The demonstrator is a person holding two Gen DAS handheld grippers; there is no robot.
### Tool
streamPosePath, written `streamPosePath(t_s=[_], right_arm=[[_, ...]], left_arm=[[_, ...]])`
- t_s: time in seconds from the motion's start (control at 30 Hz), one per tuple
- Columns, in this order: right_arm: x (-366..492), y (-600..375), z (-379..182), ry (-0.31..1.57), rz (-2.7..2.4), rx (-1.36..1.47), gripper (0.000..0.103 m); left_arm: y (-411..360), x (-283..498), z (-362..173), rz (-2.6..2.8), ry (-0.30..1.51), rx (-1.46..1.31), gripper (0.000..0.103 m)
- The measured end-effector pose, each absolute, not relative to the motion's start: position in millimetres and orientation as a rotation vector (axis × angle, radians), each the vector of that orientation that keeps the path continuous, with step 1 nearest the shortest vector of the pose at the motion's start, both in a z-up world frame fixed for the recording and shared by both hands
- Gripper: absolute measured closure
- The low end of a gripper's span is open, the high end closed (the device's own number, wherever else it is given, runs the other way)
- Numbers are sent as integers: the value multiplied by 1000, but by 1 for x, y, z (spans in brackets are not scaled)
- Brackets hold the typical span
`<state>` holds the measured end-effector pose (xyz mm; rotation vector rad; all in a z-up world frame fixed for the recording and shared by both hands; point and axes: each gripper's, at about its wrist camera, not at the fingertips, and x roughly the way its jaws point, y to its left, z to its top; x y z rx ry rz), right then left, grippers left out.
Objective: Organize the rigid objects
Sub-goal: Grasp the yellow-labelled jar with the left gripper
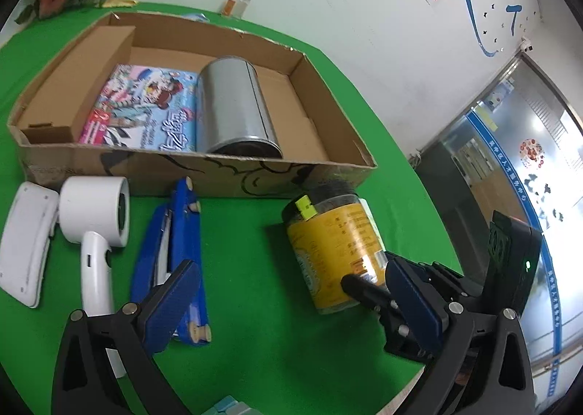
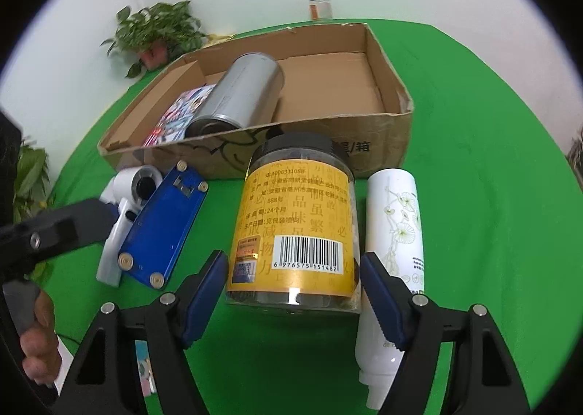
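Note:
A clear jar with a yellow label and black lid [image 2: 295, 229] lies on the green table, lid toward the cardboard box [image 2: 397, 145]. My right gripper [image 2: 293, 291] is open, its blue pads either side of the jar's base. The jar also shows in the left wrist view [image 1: 333, 251], with the right gripper's finger touching its side. My left gripper [image 1: 288, 298] is open and empty above the table. The box [image 1: 226, 174] holds a silver can [image 1: 235, 109] lying on its side and a colourful booklet [image 1: 145, 109].
A blue stapler-like tool [image 1: 178, 251], a white handheld device [image 1: 98, 222] and a white flat case [image 1: 25, 243] lie left of the jar. A white bottle [image 2: 395, 251] lies right of it. Potted plants [image 2: 156, 32] and a small glass jar [image 2: 320, 8] stand by the wall.

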<state>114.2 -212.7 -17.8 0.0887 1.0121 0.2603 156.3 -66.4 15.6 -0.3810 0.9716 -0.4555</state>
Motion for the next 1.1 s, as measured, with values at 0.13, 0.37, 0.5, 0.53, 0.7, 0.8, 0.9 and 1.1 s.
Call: streamPosePath(t_s=[0.13, 0.37, 0.5, 0.53, 0.7, 0.8, 0.9, 1.1], right_arm=[[94, -193, -14, 1021, 331, -34, 27], [82, -199, 2, 1005, 525, 152, 27], [94, -212, -4, 1053, 502, 165, 27], [97, -215, -8, 1071, 509, 184, 27], [101, -201, -26, 1161, 556, 221, 27], [98, -184, -23, 1146, 537, 151, 26], [102, -180, -24, 1153, 527, 140, 25], [103, -175, -26, 1161, 509, 122, 23]], left_arm=[[-75, 161, 5, -552, 1042, -436, 1], [-80, 164, -15, -605, 1152, -524, 2], [-83, 163, -20, -602, 1178, -528, 2], [-84, 163, -21, -603, 1188, -532, 2], [-89, 164, -28, -607, 1221, -539, 5], [-96, 159, -33, -602, 1237, -539, 6], [-97, 157, -38, -592, 1244, -545, 7], [-101, 153, -49, -562, 1278, -530, 14]])
